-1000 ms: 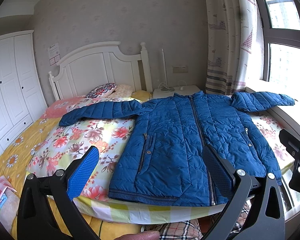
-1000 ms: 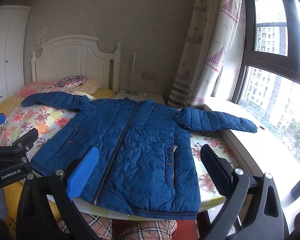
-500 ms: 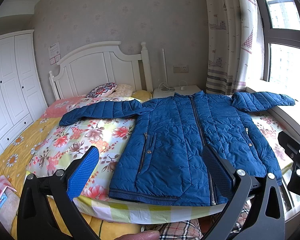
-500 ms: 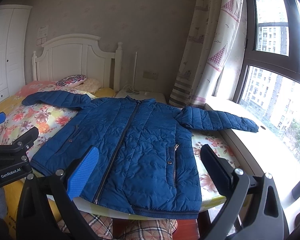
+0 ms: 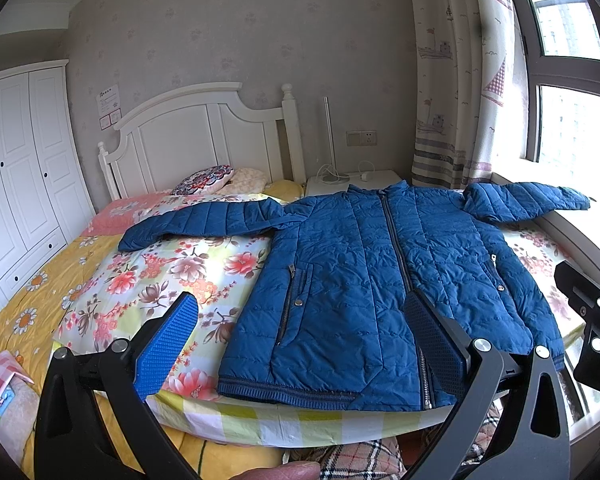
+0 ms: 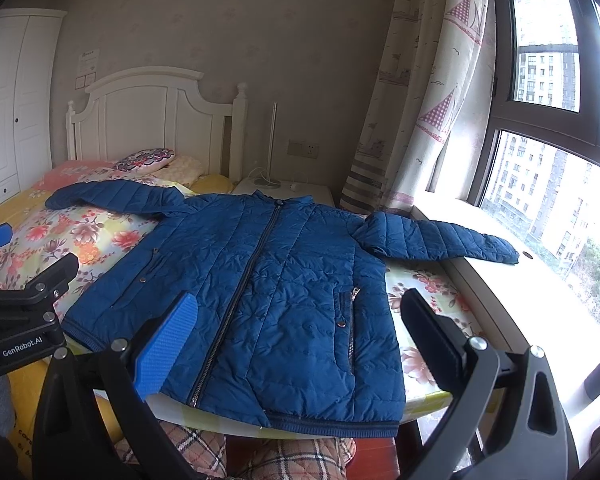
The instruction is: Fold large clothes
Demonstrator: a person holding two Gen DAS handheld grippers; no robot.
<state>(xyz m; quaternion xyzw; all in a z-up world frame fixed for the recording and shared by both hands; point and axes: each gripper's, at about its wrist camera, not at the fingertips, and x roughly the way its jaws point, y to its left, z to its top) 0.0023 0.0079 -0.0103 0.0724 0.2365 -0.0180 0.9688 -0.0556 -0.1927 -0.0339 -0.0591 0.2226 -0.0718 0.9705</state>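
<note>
A blue quilted jacket (image 5: 364,280) (image 6: 268,280) lies flat and zipped on the floral bedspread (image 5: 160,276), front up, with both sleeves spread out. Its left sleeve (image 5: 204,220) reaches toward the pillows. The right sleeve (image 6: 440,240) rests on the window sill. My left gripper (image 5: 300,344) hovers open above the jacket's hem, holding nothing. The right gripper (image 6: 300,344) is also open and empty, short of the hem near the bed's foot.
A white headboard (image 5: 204,136) and pillows (image 5: 208,178) stand at the far end, a nightstand (image 5: 352,180) beside them. A wardrobe (image 5: 16,168) lines the left wall. Curtain (image 6: 420,100) and window sill (image 6: 500,272) border the right. A person's plaid-clad legs (image 6: 260,456) are below.
Both grippers drifted very slightly; the jacket sits a little lower and closer in the right wrist view. Nothing was grasped or let go.
</note>
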